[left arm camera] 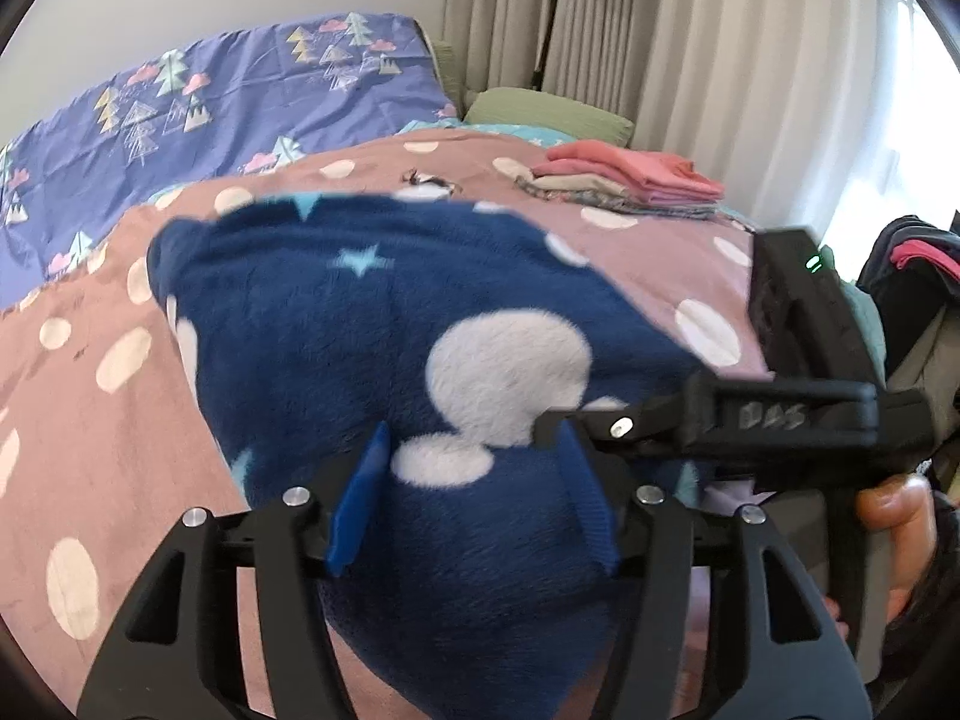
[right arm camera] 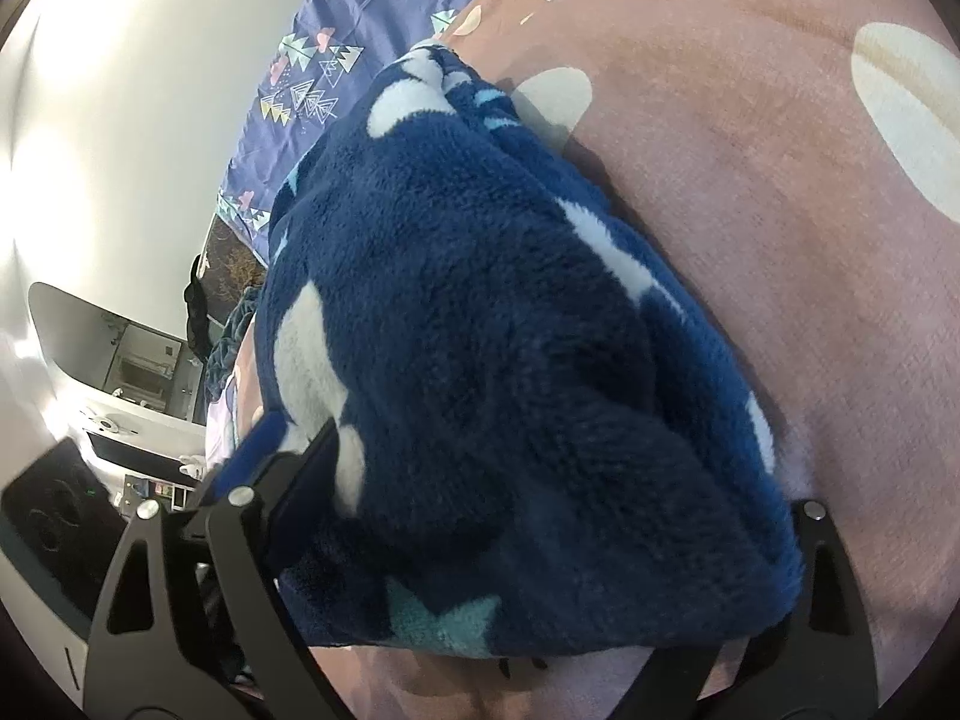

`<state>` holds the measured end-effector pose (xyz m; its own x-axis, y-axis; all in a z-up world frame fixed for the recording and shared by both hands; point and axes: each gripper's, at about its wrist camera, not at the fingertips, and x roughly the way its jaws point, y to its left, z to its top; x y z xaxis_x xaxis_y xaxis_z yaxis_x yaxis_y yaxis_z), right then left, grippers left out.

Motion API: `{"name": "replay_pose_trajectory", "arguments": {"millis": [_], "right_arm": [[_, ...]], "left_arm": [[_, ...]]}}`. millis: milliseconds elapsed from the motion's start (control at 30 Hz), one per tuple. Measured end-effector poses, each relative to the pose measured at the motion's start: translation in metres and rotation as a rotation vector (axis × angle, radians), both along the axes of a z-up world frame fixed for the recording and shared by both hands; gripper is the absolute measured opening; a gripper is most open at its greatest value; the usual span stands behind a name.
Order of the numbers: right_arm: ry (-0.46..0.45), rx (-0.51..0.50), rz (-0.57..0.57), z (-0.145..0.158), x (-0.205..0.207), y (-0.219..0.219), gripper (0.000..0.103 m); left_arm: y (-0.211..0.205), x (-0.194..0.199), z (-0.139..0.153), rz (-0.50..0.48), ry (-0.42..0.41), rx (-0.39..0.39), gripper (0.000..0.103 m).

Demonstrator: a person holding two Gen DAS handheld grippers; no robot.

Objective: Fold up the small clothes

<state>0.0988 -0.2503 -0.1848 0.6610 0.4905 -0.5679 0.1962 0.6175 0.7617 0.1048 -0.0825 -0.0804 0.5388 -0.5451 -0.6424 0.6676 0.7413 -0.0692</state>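
Observation:
A navy fleece garment [left arm camera: 384, 324] with white dots and pale blue stars lies bunched on the pink dotted bedspread [left arm camera: 90, 420]. My left gripper [left arm camera: 474, 504] holds its near part between the blue pads [left arm camera: 360, 504], jaws partly closed on the thick fleece. The right gripper shows in the left wrist view [left arm camera: 750, 420], coming in from the right at the garment's edge. In the right wrist view the same garment [right arm camera: 510, 360] fills the frame and my right gripper [right arm camera: 540, 546] has it between its fingers; the right fingertip is hidden under the fleece.
A stack of folded pink and patterned clothes [left arm camera: 630, 180] sits at the bed's far right. A purple tree-print sheet [left arm camera: 210, 102] and green pillow [left arm camera: 540, 111] lie behind. Curtains [left arm camera: 690, 30] hang at the back. A dark pile [left arm camera: 912, 276] lies off the bed's right.

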Motion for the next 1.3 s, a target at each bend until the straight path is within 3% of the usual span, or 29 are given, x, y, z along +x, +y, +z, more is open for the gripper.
{"name": "replay_pose_trajectory", "arguments": {"millis": [67,167,300,367,400,433,500,567,633,700,767,800,867,933,967,1067,1133,1167,1200,1233,1267,1300], "right_arm": [[0.001,0.006,0.001,-0.001,0.000,0.000,0.090],[-0.001,0.017,0.005,-0.001,-0.002,-0.003,0.090],[-0.006,0.011,0.006,-0.002,-0.004,-0.003,0.090],[-0.011,-0.001,0.007,-0.001,-0.004,-0.001,0.091],[-0.011,-0.010,0.011,-0.001,-0.004,0.000,0.091],[-0.009,-0.017,0.012,-0.001,-0.004,0.000,0.091],[-0.008,-0.007,0.014,-0.001,-0.005,-0.001,0.091],[-0.006,0.002,0.020,-0.002,-0.005,-0.003,0.091],[-0.014,0.000,0.026,-0.001,-0.007,-0.004,0.090],[-0.028,0.002,0.029,-0.002,-0.008,-0.004,0.090],[-0.031,0.002,0.032,-0.001,-0.008,-0.004,0.090],[-0.030,0.001,0.033,-0.002,-0.009,-0.004,0.090],[-0.027,-0.001,0.031,-0.002,-0.009,-0.003,0.091],[-0.028,-0.005,0.028,-0.001,-0.008,-0.002,0.092],[-0.026,-0.007,0.026,-0.001,-0.008,-0.001,0.092],[-0.024,0.017,0.033,-0.002,-0.007,-0.004,0.092],[-0.031,0.011,0.050,-0.002,-0.008,-0.004,0.092],[-0.032,0.011,0.049,-0.002,-0.008,-0.004,0.092],[-0.032,0.014,0.045,-0.002,-0.008,-0.004,0.092],[-0.030,0.018,0.040,-0.002,-0.008,-0.004,0.092],[-0.030,0.022,0.036,-0.002,-0.009,-0.004,0.092],[-0.030,0.024,0.033,-0.002,-0.009,-0.004,0.092]], "left_arm": [[0.005,-0.001,0.013,-0.009,-0.045,-0.017,0.056],[0.011,0.011,0.025,0.038,-0.117,0.026,0.028],[0.027,0.063,0.016,0.167,-0.065,-0.041,0.008],[0.020,0.094,-0.024,0.143,0.052,-0.020,0.005],[0.013,0.098,-0.041,0.104,0.029,0.017,0.005],[0.010,0.099,-0.044,0.081,0.003,0.026,0.004],[0.007,0.103,-0.034,0.086,0.049,0.054,0.004],[0.005,0.099,-0.028,0.072,0.019,0.097,0.003],[0.011,0.099,-0.014,0.088,0.041,0.066,0.004],[0.020,0.099,0.005,0.098,0.066,-0.017,0.017],[0.025,0.099,0.026,0.061,0.050,-0.140,0.021],[0.019,0.099,0.029,0.035,0.048,-0.162,0.022],[-0.002,0.101,0.025,-0.055,0.049,-0.139,0.027],[-0.035,0.121,-0.019,-0.083,0.127,0.036,0.032],[-0.038,0.126,-0.033,-0.077,0.131,0.035,0.032],[-0.023,0.132,-0.019,-0.055,0.193,-0.060,0.031],[-0.010,0.129,-0.005,-0.047,0.142,-0.081,0.034],[0.000,0.129,0.002,0.001,0.095,-0.079,0.043],[0.011,0.134,0.005,0.063,0.059,-0.087,0.066],[0.028,0.143,0.007,0.167,0.030,-0.099,0.081],[0.044,0.153,0.005,0.251,0.026,-0.120,0.091],[0.057,0.165,-0.002,0.304,0.058,-0.149,0.091]]}}
